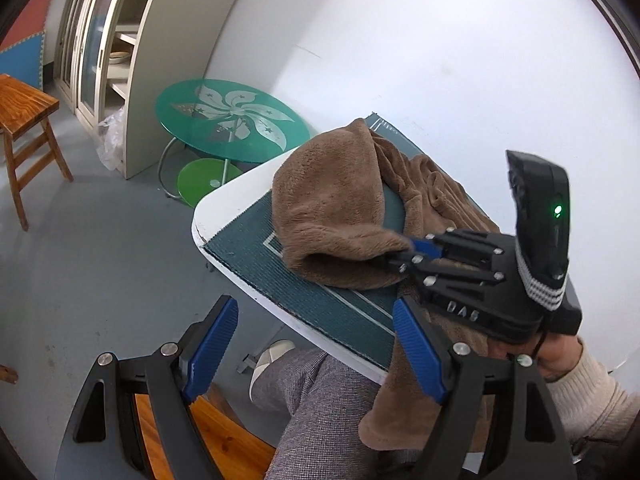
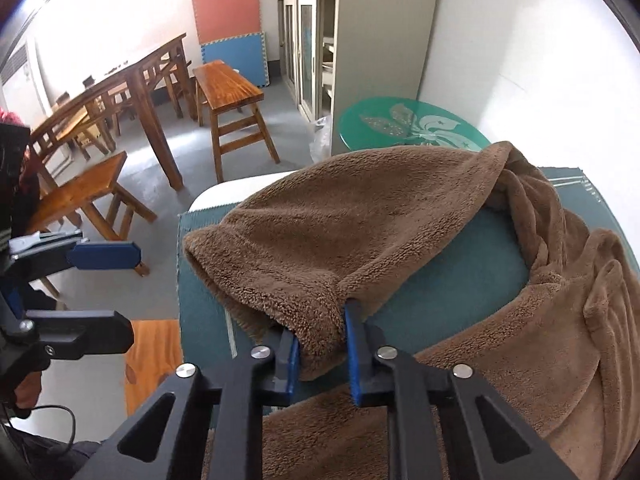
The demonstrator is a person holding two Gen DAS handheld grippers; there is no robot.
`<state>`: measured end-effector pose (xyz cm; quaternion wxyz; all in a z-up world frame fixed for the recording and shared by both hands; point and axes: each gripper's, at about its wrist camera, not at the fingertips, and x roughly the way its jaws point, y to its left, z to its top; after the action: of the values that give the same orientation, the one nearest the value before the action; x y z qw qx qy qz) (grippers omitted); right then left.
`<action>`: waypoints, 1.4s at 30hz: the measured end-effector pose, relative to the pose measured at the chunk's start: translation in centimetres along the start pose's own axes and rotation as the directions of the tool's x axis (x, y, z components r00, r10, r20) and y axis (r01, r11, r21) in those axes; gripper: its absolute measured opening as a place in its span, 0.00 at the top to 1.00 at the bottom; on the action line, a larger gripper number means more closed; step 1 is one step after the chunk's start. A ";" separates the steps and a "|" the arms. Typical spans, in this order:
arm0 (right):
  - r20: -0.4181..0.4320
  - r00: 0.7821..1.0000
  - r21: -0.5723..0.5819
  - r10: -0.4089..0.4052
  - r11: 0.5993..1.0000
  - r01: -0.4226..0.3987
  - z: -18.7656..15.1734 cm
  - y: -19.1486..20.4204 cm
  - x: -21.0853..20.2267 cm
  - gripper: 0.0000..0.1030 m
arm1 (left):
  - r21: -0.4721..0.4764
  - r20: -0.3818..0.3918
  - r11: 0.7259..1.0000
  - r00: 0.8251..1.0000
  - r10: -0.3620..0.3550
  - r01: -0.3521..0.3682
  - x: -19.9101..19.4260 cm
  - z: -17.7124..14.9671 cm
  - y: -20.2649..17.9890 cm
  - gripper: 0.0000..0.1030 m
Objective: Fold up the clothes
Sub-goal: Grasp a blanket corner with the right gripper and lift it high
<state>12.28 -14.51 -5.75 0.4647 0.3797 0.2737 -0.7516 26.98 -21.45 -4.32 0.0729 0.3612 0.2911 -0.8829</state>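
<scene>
We see one brown fleece garment (image 2: 400, 240) on the green mat (image 1: 320, 304), one sleeve looped back, its lower part draped over the white table's near edge (image 1: 240, 280). Our right gripper (image 2: 322, 360) has its jaws clamped on the sleeve cuff. Our left gripper (image 1: 316, 352), jaws wide and empty, hangs off the table edge over bare floor. Two wooden benches (image 2: 228, 84) stand well apart.

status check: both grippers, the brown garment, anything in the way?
Right gripper shut on brown garment. Left gripper open, empty. Garment bunched on green mat. Nothing blocking.
</scene>
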 end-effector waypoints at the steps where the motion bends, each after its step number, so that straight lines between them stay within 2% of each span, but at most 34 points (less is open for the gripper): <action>1: 0.020 1.000 -0.007 -0.016 1.000 0.016 0.3 -0.1 -0.6 0.84 | 0.000 0.005 1.000 1.000 0.003 -0.003 -0.1 0.1 -0.1 0.19; 5: 0.139 0.987 -0.007 -0.081 0.997 0.082 2.1 -1.2 -4.4 0.86 | 0.012 0.044 1.000 0.999 0.006 -0.006 -0.7 1.0 -1.1 0.19; 10: 0.265 0.946 0.051 -0.186 0.983 0.179 4.3 -3.7 -8.7 0.88 | 0.022 0.067 1.000 0.998 -0.017 0.016 -0.9 1.7 -2.0 0.19; 14: 0.308 0.913 0.100 -0.266 0.964 0.248 5.2 -6.1 -11.2 0.89 | 0.023 0.050 1.000 0.999 -0.021 0.019 -0.2 1.8 -2.6 0.19; 17: 0.323 0.893 0.117 -0.314 0.949 0.291 5.3 -7.8 -12.9 0.89 | 0.018 0.030 1.000 0.999 -0.022 0.021 0.4 1.7 -2.9 0.19; 23: 0.348 0.837 0.164 -0.422 0.907 0.389 5.7 -11.0 -16.2 0.89 | 0.006 -0.003 1.000 1.000 -0.019 0.019 1.6 1.5 -3.4 0.19; 30: 0.329 0.778 0.274 -0.535 0.843 0.463 4.5 -15.1 -18.8 0.89 | 0.006 -0.011 1.000 1.000 -0.010 0.010 2.5 1.7 -3.9 0.19; 37: 0.301 0.715 0.417 -0.632 0.761 0.497 1.5 -20.3 -22.2 0.89 | 0.101 -0.031 0.995 0.999 0.013 -0.009 4.8 3.7 -7.0 0.19; 42: 0.290 0.647 0.525 -0.706 0.682 0.509 -2.1 -23.7 -26.2 0.89 | 0.184 -0.044 0.983 0.999 0.018 -0.009 7.7 5.4 -10.6 0.19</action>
<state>-1.22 9.85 16.08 0.1424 0.1538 0.1072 -0.9719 14.58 -15.19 -1.67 0.0386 0.3883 0.2077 -0.8970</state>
